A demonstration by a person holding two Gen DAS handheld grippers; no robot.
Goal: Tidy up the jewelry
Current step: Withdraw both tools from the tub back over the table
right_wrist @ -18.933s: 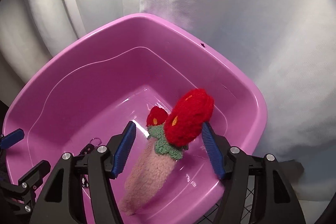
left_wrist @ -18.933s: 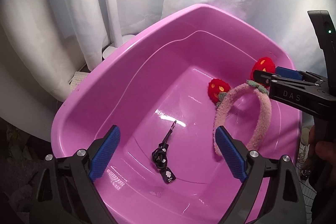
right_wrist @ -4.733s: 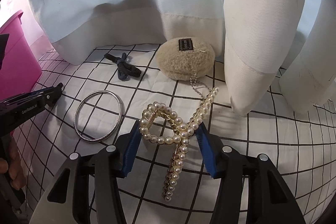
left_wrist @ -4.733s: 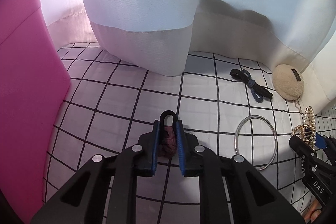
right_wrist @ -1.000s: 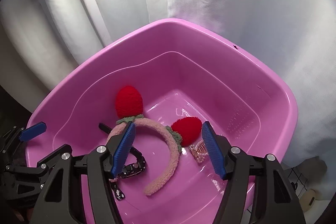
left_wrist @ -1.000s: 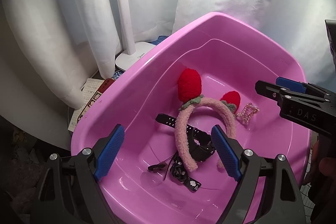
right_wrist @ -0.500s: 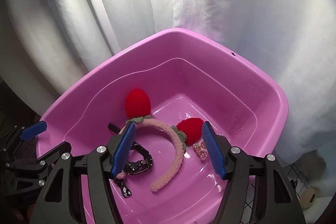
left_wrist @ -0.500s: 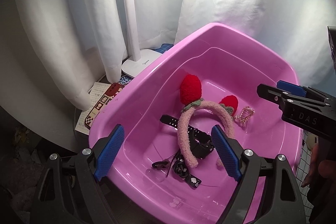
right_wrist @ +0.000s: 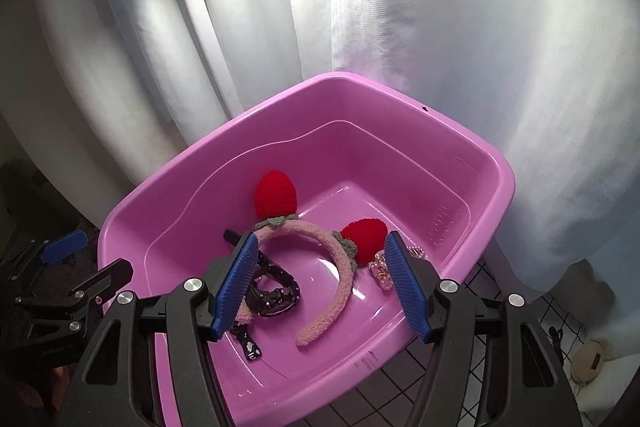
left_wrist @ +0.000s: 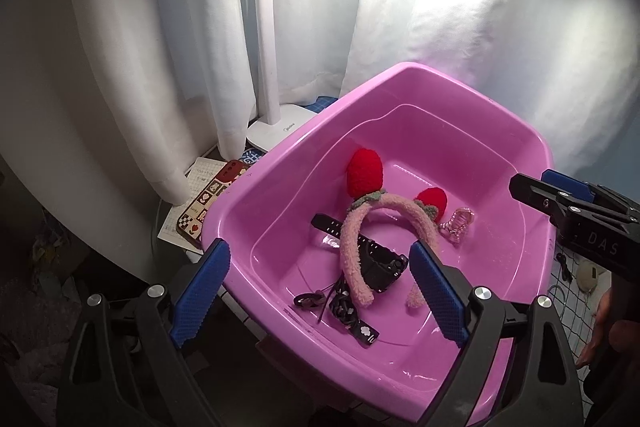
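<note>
A pink plastic basin (left_wrist: pixel 516 131) (right_wrist: pixel 472 143) holds a fuzzy pink headband with red strawberries (left_wrist: pixel 360 227) (right_wrist: pixel 344 267), a black watch (left_wrist: pixel 380 267) (right_wrist: pixel 276 295), a pearl hair clip (left_wrist: pixel 456 223) (right_wrist: pixel 380 269) and small dark hair ties (left_wrist: pixel 340 307). My left gripper (left_wrist: pixel 318 295) is open and empty, above the basin's near rim. My right gripper (right_wrist: pixel 320 287) is open and empty over the basin; it also shows in the left wrist view (left_wrist: pixel 576 215).
White curtains hang behind the basin. A white lamp stand (left_wrist: pixel 268 67) and a checkered phone case (left_wrist: pixel 208 203) stand left of it. A beige puff (right_wrist: pixel 588 357) (left_wrist: pixel 586 275) and a black tie (left_wrist: pixel 564 265) lie on the grid cloth at right.
Both grippers have pulled back and up from the basin, so it looks smaller and lower. Both stay open and empty. The items in the basin have not moved.
</note>
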